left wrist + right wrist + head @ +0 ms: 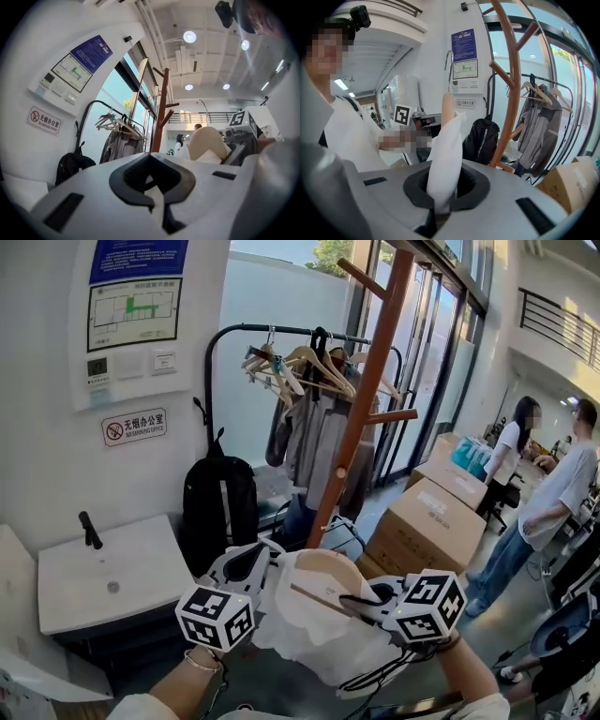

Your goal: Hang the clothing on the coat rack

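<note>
White garment (305,620), clamped in right gripper (438,206) — left gripper (157,199) too

Your left hand-held gripper (246,568): low, left of centre in head view, pointing forward, about level. Marker cube (214,617) faces you. Jaws together, pinching white cloth (314,629).
Your right hand-held gripper (373,596): just beside left one, angled inward toward it. Its cube (429,606) sits at rear. Jaws clamped on same cloth.
Both forearms enter from bottom edge. Left wrist (201,661) bare, thin band on it. Right forearm (469,673) bare. White sleeves at elbows.
</note>
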The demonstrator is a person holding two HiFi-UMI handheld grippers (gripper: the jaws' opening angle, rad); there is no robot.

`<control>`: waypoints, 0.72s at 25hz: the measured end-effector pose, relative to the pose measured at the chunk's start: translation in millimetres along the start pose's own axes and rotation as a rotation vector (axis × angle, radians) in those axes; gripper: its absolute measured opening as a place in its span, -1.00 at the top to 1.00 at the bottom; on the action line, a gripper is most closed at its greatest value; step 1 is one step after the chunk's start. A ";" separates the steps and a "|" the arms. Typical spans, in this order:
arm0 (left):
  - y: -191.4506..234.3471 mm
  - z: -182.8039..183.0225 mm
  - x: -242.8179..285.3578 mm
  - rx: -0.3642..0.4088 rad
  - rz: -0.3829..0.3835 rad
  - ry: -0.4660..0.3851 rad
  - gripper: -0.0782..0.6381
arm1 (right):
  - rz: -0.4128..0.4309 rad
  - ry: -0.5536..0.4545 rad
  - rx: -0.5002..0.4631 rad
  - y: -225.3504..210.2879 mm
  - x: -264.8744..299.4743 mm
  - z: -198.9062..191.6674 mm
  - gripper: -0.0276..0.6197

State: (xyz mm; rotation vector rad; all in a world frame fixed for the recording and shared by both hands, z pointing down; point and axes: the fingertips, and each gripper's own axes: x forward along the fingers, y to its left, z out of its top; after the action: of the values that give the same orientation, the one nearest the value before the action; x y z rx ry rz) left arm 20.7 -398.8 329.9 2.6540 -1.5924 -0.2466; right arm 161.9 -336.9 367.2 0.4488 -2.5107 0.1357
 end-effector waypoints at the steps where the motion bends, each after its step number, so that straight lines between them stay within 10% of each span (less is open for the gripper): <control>1: -1.5 9.2 -0.4 0.015 0.001 -0.008 0.76 | -0.004 0.004 -0.014 0.4 -3.0 7.0 0.84; 10: -10.7 94.5 -5.9 0.129 -0.023 -0.075 0.76 | 0.023 -0.021 -0.079 5.7 -39.0 69.0 0.84; 18: -5.9 156.8 -2.4 0.214 -0.024 -0.114 0.76 | 0.008 -0.051 0.050 12.8 -42.8 132.9 0.84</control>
State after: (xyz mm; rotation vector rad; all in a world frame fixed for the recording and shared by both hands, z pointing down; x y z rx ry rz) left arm 0.5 -386.0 174.8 2.8675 -1.7108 -0.2454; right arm 120.6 -338.3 233.2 0.4686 -2.5641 0.1930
